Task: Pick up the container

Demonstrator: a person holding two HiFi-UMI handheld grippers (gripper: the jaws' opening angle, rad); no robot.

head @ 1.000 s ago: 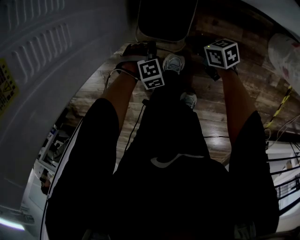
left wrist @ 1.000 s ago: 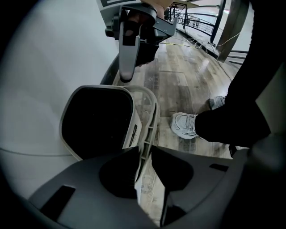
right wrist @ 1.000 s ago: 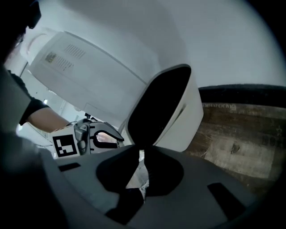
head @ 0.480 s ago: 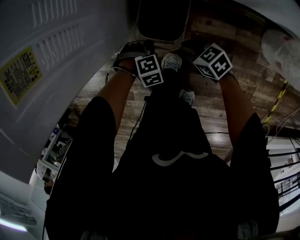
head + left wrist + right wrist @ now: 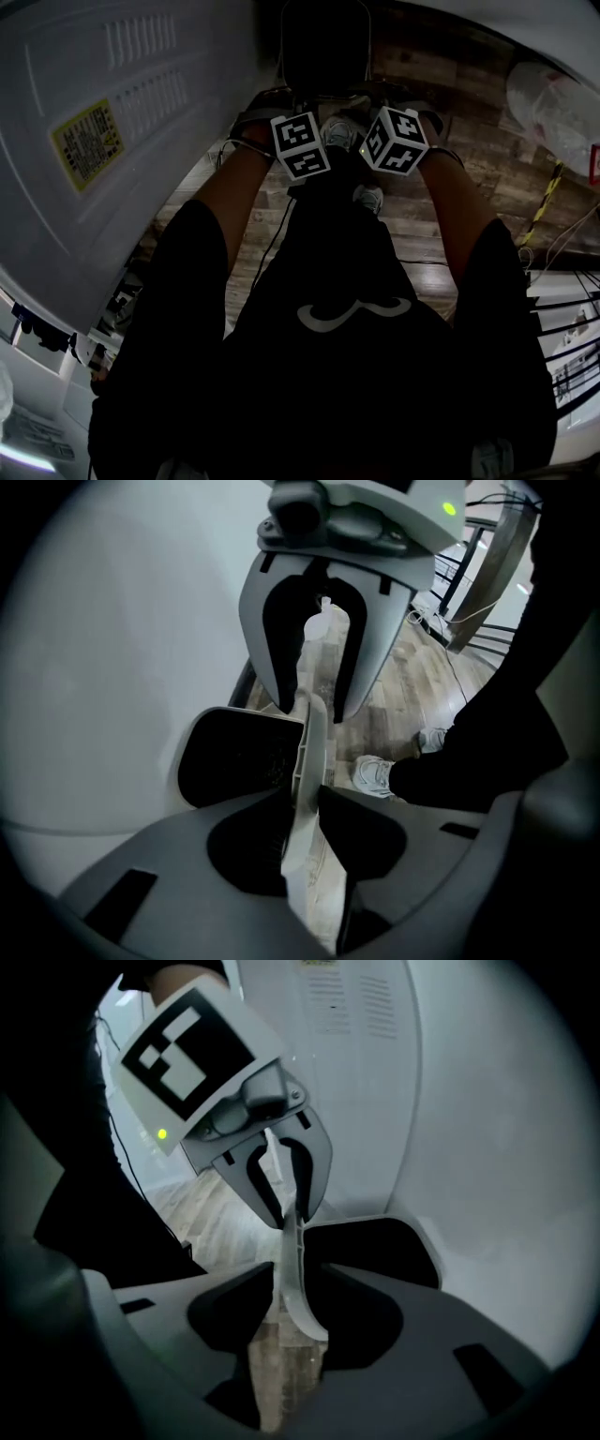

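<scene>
Both claws on container rim
Left gripper (image 5: 302,803) is clamped on the container (image 5: 234,757) rim (white edge). Right gripper (image 5: 289,1279) straddles the same rim farther along, jaws just opening, not pressing.

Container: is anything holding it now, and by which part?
The left gripper clamps the container by its rim. The right gripper has just been opening its jaws; the rim stands loose between them.

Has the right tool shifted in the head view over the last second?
Yes: the right tool slid left, toward the upper shoe; its jaws have just been opening, with the container's rim between them.
</scene>
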